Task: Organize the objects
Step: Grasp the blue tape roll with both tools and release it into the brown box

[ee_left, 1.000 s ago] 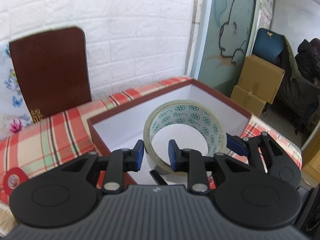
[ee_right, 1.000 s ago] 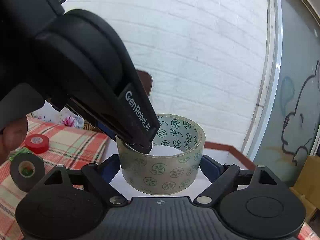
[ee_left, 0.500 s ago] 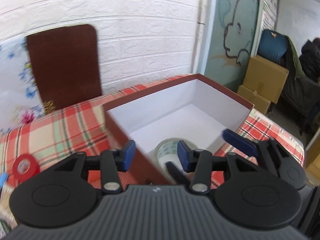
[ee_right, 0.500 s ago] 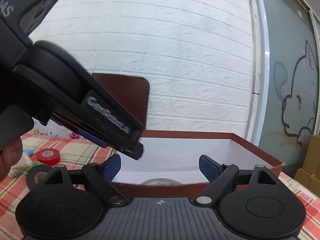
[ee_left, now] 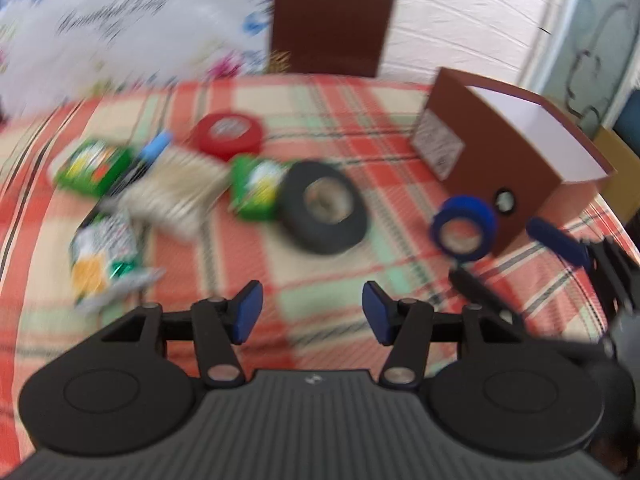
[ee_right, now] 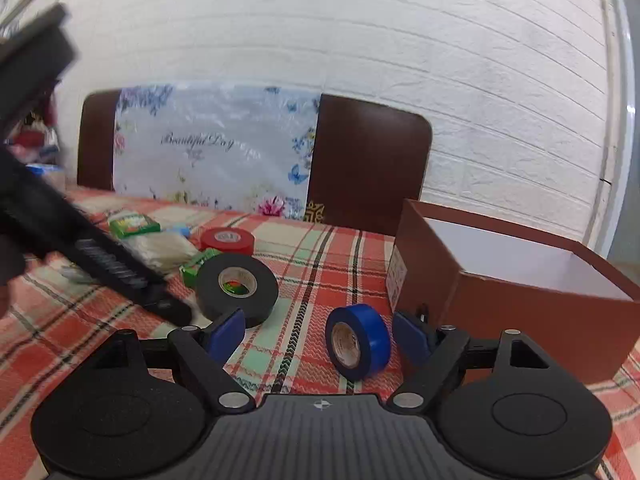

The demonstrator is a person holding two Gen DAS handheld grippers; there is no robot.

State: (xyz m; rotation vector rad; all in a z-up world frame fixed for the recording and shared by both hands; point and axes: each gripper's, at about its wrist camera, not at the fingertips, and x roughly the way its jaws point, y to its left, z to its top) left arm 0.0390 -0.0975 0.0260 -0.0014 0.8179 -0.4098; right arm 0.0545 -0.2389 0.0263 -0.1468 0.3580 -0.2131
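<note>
A blue tape roll point(ee_right: 358, 340) stands on edge on the plaid cloth, between the fingers of my right gripper point(ee_right: 318, 334) and close to the right one. Those jaws are closing, but neither pad touches the roll. In the blurred left wrist view my left gripper point(ee_left: 312, 314) hovers over bare cloth, its jaws opening with nothing between them. Ahead of it lie a black tape roll point(ee_left: 322, 212), a red tape roll point(ee_left: 226, 134) and the blue tape roll point(ee_left: 462, 228). The brown box point(ee_right: 520, 320) with white inner walls stands at the right; what lies inside it is hidden.
Green packets point(ee_left: 94, 164), a clear bag of pale sticks point(ee_left: 176, 192) and a snack pouch point(ee_left: 102, 248) lie at the left. A floral plastic sheet point(ee_right: 212, 148) and a brown board point(ee_right: 368, 160) lean on the white brick wall. One finger of my left gripper point(ee_right: 120, 272) crosses the right wrist view.
My left gripper let go of the patterned clear tape roll into the box and opened. Both grippers then swung left and down, away from the box and toward the loose tape rolls.
</note>
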